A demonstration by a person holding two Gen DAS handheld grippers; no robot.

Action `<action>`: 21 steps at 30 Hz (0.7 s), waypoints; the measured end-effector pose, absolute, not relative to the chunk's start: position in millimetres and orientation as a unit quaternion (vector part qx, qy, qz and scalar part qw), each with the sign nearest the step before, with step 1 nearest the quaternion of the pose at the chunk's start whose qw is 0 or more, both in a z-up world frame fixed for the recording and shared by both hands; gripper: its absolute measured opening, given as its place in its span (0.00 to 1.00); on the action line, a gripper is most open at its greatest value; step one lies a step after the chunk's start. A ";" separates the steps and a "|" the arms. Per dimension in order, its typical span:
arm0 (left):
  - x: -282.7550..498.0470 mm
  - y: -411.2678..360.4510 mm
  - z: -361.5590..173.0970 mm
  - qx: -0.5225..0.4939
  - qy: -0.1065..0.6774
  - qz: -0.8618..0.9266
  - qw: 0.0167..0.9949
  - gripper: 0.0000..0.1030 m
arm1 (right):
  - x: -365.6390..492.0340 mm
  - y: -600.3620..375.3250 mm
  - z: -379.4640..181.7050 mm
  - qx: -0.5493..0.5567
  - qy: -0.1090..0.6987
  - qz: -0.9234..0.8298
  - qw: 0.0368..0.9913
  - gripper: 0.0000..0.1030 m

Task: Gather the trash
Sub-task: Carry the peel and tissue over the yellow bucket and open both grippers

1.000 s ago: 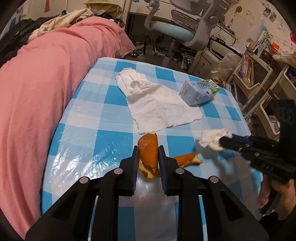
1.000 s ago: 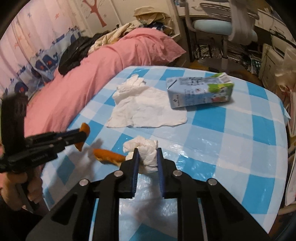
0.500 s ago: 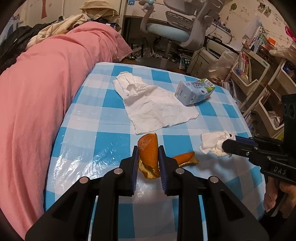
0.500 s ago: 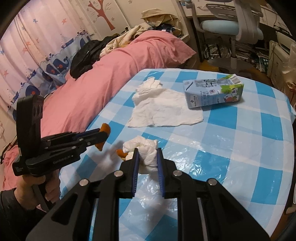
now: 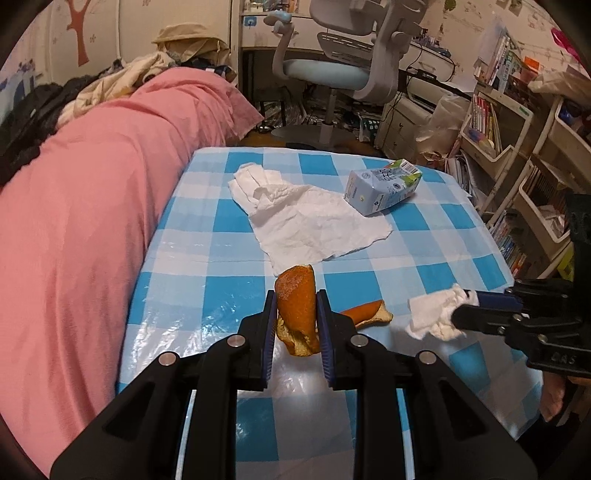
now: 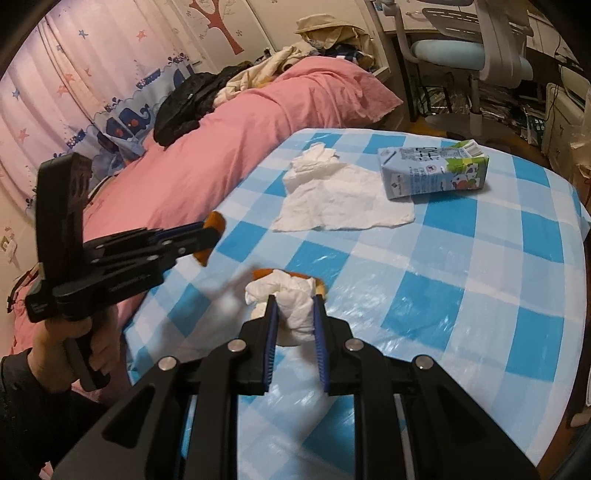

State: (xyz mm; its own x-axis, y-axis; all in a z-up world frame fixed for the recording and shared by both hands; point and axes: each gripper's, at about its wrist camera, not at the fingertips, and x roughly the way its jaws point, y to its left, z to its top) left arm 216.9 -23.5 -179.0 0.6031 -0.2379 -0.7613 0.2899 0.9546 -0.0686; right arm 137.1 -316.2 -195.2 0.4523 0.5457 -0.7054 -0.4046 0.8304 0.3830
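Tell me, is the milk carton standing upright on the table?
No, the milk carton lies on its side on the checked tablecloth, beside the flat white tissue.

Worktop (image 5: 221,218) cover: blue/white check, glossy. Peel (image 5: 297,306) in the left hand-held gripper (image 5: 295,325): orange skin, paler inside. Second peel (image 5: 365,312) on the worktop: same orange. Tissue (image 6: 291,302) in the right hand-held gripper (image 6: 293,321): white. Flat napkin (image 5: 306,221): white, crumpled. Carton (image 5: 384,186): pale blue, green end, dark print. Both hand-held grippers: black bodies, blue pads (image 5: 267,343), silver screws. Bed (image 5: 92,206) cover: pink. Chair (image 5: 328,70): grey frame, light blue seat. Curtain (image 6: 74,66): pink with stars, whale and boat border. Wall: brown tree decal (image 6: 225,22).
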 end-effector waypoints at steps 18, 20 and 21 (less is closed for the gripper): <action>89.7 -29.5 -184.1 0.056 0.433 -0.138 0.889 0.20 | -30.4 -285.0 -228.8 0.052 0.486 0.325 0.810 0.19; 73.0 -28.0 -186.4 0.051 0.439 -0.137 0.887 0.20 | -39.7 -282.6 -234.1 0.051 0.493 0.326 0.805 0.19; 65.5 -27.7 -187.9 0.049 0.441 -0.137 0.886 0.20 | -44.9 -280.9 -237.8 0.048 0.499 0.326 0.802 0.20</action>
